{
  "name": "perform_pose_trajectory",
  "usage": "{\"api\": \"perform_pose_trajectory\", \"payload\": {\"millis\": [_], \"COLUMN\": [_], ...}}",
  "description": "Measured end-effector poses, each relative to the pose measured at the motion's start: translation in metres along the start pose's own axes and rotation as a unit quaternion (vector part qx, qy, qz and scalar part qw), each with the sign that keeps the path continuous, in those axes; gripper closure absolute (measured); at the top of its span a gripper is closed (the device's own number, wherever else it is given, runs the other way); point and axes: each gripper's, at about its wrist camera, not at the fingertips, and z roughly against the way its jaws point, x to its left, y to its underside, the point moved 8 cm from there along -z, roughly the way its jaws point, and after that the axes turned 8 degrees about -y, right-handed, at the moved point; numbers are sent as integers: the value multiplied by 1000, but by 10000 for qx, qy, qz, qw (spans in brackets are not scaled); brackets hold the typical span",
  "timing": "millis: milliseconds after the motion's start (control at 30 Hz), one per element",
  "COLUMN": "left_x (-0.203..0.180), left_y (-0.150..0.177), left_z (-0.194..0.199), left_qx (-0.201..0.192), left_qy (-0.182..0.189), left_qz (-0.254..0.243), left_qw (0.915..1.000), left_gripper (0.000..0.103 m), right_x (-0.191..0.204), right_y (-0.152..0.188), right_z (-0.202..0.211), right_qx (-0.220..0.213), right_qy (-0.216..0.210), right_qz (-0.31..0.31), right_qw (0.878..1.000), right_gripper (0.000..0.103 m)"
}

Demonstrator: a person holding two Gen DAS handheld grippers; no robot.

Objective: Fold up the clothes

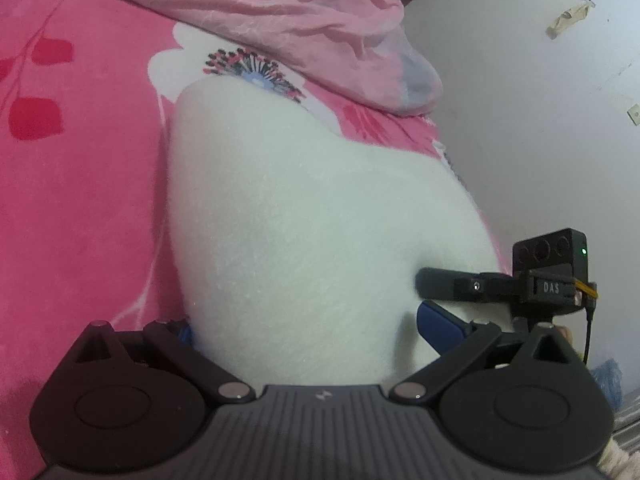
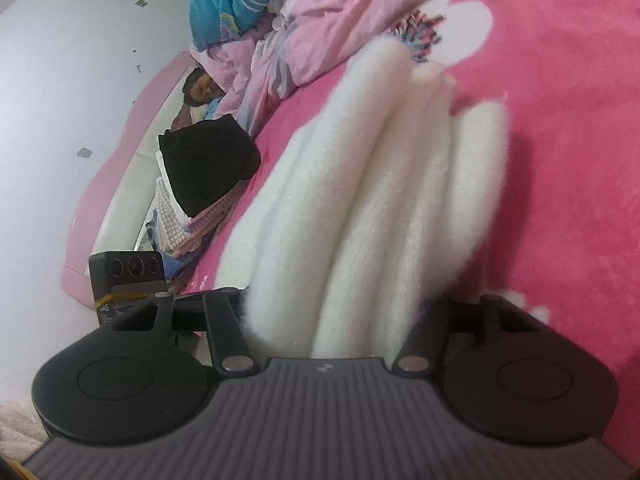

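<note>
A white fluffy garment (image 1: 304,208) lies folded in thick layers on the pink floral bed sheet (image 1: 80,184). My left gripper (image 1: 312,328) is shut on its near edge, with a blue pad (image 1: 440,322) pressed into the pile on one side. In the right wrist view the garment (image 2: 360,200) shows as several stacked folds running away from me. My right gripper (image 2: 336,312) holds the end of that stack, its fingertips buried in the fluff. From the left wrist view one black finger of the right gripper (image 1: 444,280) rests on the garment's right edge.
A crumpled pale pink quilt (image 1: 280,12) lies across the far part of the bed. A stack of folded clothes with a black one on top (image 2: 208,168) sits by the bed's edge, a person's head (image 2: 200,84) beyond it. A white wall (image 1: 520,120) borders the bed.
</note>
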Motion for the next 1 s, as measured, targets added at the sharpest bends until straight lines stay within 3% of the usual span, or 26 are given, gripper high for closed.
{"api": "perform_pose_trajectory", "payload": {"millis": [167,333,533,800,1000], "left_x": [-31,-74,-137,-231,-295], "left_y": [-7,-19,-37,-78,-116], "left_z": [10,5,-28,-98,-165], "left_qx": [-34,-46,79,166,191], "left_qy": [191,454,772,1146,1326], "left_qz": [-100,-329,-711,-1029,-1087], "left_qw": [9998,9984,9944,9879,9850], "left_gripper": [3,3,4,5,7], "right_x": [25,42,46,27,-1], "right_y": [-7,-18,-42,-98,-155], "right_z": [19,63,129,230,285], "right_qx": [-75,-321,-622,-919,-871], "right_qy": [160,401,1127,2421,3422], "right_qz": [336,571,868,1229,1620], "right_qw": [9993,9970,9879,9580,9214], "right_gripper": [49,49,49,49,49]}}
